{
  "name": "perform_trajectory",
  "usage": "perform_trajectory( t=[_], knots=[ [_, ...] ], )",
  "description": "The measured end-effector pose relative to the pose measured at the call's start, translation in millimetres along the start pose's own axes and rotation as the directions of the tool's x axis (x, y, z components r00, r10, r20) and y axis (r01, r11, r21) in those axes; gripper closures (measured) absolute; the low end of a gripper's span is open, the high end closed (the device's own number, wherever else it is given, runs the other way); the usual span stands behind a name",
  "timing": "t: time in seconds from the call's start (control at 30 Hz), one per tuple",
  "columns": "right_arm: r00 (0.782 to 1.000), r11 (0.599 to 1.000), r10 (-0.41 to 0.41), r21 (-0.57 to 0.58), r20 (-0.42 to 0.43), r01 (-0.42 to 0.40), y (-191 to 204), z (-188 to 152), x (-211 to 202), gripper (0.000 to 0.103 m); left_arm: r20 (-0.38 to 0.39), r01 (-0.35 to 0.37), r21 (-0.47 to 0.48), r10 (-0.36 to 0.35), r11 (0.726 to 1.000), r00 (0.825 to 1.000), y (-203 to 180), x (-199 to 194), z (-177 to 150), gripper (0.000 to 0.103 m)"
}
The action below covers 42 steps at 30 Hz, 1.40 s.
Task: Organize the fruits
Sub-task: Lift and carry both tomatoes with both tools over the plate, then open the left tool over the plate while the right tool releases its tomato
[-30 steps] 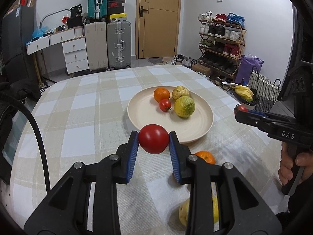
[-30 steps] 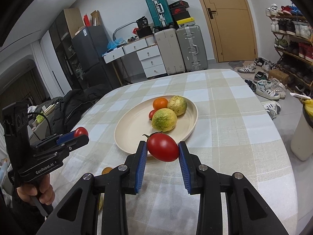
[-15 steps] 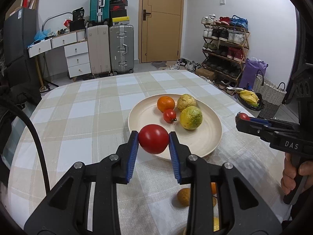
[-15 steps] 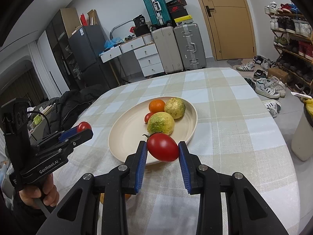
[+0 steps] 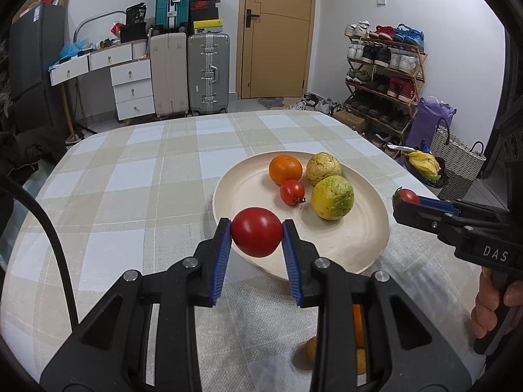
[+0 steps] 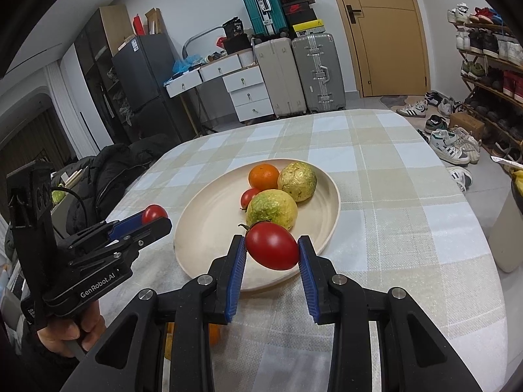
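Note:
My left gripper is shut on a round red tomato, held above the near rim of the cream plate. My right gripper is shut on an oval red tomato with a stem, above the plate's near rim. The plate holds an orange, a small tomato and two yellow-green fruits. Each gripper shows in the other's view, the right and the left.
The table has a checked cloth. Loose fruits, an orange among them, lie on the cloth under my grippers, partly hidden. Suitcases, drawers and a shoe rack stand beyond the table. A dark jacket lies at the table's left side.
Both grippers have moved forward and up toward the plate, each still holding its tomato. The loose fruits on the cloth have slipped lower in the views.

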State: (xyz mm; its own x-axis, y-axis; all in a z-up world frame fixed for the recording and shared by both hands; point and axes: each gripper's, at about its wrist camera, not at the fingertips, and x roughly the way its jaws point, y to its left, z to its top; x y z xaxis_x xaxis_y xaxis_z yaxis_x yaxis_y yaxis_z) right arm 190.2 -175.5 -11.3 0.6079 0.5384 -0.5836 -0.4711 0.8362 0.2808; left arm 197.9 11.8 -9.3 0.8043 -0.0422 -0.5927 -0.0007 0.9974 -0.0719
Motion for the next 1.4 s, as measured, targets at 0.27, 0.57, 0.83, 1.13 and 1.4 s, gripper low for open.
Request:
perform_trajectory(
  t=[0.27,0.57,0.83,1.13,1.4],
  knots=[
    [1.000,1.000,-0.015,0.007,-0.020,0.015,-5,0,13,0.070,-0.021,-0.006,0.013,0.006,1.000,1.000,-4,16,2,0.074],
    [0.999,0.999,-0.039,0.026,-0.025,0.040,-11,3,25,0.070,-0.031,-0.013,0.015,0.013,1.000,0.999,-7,26,6,0.074],
    [0.998,0.998,-0.060,0.029,-0.030,0.060,-13,6,31,0.070,-0.041,-0.020,0.007,0.020,1.000,0.999,-6,34,9,0.074],
    [0.997,0.997,-0.071,0.020,-0.036,0.071,-15,6,32,0.066,-0.036,-0.048,0.003,0.048,0.999,0.998,-4,36,9,0.074],
    [0.994,0.994,-0.106,-0.012,-0.010,0.106,-11,3,16,0.038,-0.023,-0.045,0.012,0.045,0.999,0.999,0,15,5,0.030]
  ],
)
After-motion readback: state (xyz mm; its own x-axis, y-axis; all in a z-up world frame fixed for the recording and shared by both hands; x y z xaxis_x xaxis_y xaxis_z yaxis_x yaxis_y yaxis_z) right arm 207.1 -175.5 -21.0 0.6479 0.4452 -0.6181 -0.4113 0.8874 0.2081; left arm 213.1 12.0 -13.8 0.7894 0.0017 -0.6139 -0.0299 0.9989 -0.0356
